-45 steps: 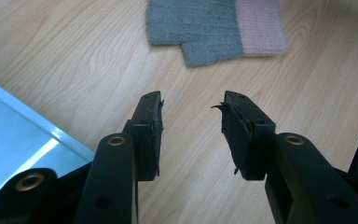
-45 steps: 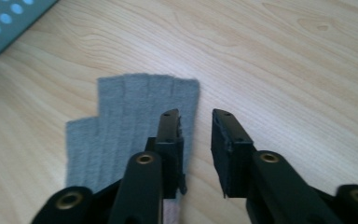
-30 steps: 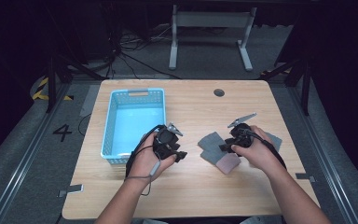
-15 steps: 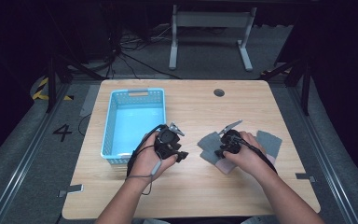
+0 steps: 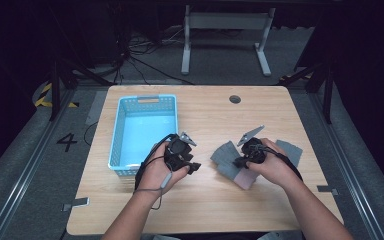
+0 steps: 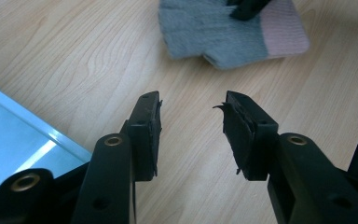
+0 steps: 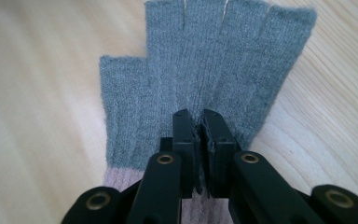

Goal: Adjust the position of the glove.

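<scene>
your right gripper has just been closing and now pinches a fold in the middle of the grey fingerless glove, which lies flat toward the bench's near right part, pink cuff toward you; that central bite should lift it evenly. your left gripper waits half open and empty over bare wood. the blue basket sits by the left edge, with open bench between.
</scene>
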`<action>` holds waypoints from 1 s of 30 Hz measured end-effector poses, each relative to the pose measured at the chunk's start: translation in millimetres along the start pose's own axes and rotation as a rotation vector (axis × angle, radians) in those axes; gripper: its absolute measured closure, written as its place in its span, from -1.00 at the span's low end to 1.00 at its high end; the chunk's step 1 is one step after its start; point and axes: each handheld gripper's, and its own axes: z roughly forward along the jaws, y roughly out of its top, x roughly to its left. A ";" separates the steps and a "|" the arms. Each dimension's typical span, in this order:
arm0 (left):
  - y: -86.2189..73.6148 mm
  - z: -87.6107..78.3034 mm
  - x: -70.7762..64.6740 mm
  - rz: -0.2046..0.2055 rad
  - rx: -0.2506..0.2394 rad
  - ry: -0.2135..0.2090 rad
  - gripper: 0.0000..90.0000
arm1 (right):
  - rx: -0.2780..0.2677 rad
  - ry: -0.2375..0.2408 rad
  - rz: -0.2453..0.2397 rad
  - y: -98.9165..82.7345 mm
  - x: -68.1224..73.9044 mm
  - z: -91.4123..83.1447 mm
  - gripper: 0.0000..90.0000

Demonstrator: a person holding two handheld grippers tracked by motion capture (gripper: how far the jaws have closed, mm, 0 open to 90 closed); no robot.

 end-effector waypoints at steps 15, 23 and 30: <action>1.2 0.7 -2.8 0.009 0.000 -0.002 0.26 | 0.128 0.140 -0.348 -1.1 32.1 4.5 0.86; 4.4 1.8 -3.5 0.018 -0.001 -0.007 0.24 | 0.034 0.095 -0.300 -4.7 29.4 -0.1 0.65; 12.3 6.7 -5.9 0.038 0.002 -0.025 0.25 | 0.035 0.093 -0.140 -26.5 21.2 -29.0 0.97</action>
